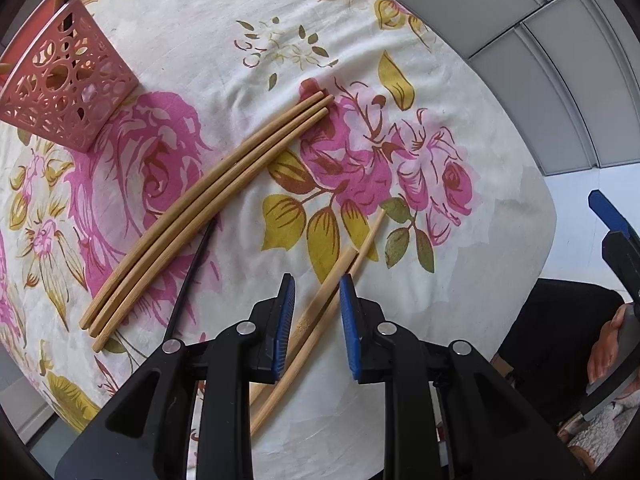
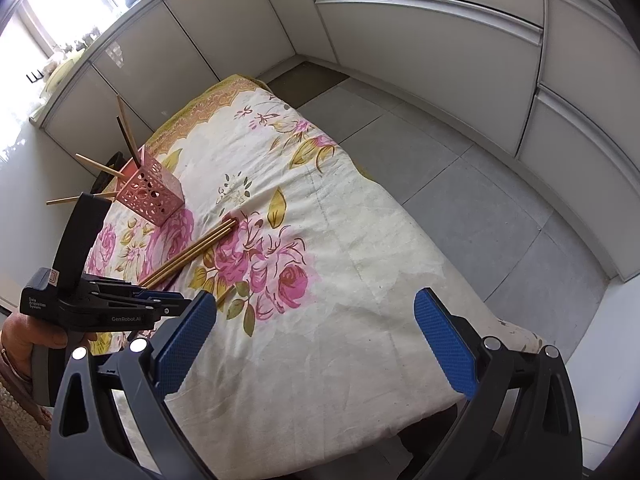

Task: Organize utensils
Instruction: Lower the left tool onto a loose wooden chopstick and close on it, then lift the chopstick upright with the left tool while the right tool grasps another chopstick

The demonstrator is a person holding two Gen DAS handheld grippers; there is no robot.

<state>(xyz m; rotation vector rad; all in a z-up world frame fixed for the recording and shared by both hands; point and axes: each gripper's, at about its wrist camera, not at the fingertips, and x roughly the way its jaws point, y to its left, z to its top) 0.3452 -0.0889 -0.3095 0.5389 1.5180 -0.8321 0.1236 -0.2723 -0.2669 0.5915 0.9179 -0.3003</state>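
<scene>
My left gripper [image 1: 317, 281] points almost straight down over the flowered cloth [image 1: 192, 20], its jaws narrow and shut on two wooden chopsticks [image 1: 320, 312] that cross diagonally between the blue pads. Three more wooden chopsticks [image 1: 208, 208] lie side by side to the left, and a black chopstick [image 1: 192, 276] lies beside them. At the far left a pink perforated holder [image 1: 68, 92] has several chopsticks [image 2: 128, 132] standing in it. My right gripper [image 2: 316, 300] hovers wide open above the near part of the cloth, with nothing between its fingers.
The cloth-covered table [image 2: 360, 360] ends close on the right and near side, with grey tiled floor [image 2: 500, 208] beyond. White cabinet fronts [image 2: 420, 40] run along the back. A person's hand [image 2: 24, 336] holds the left gripper at the left edge.
</scene>
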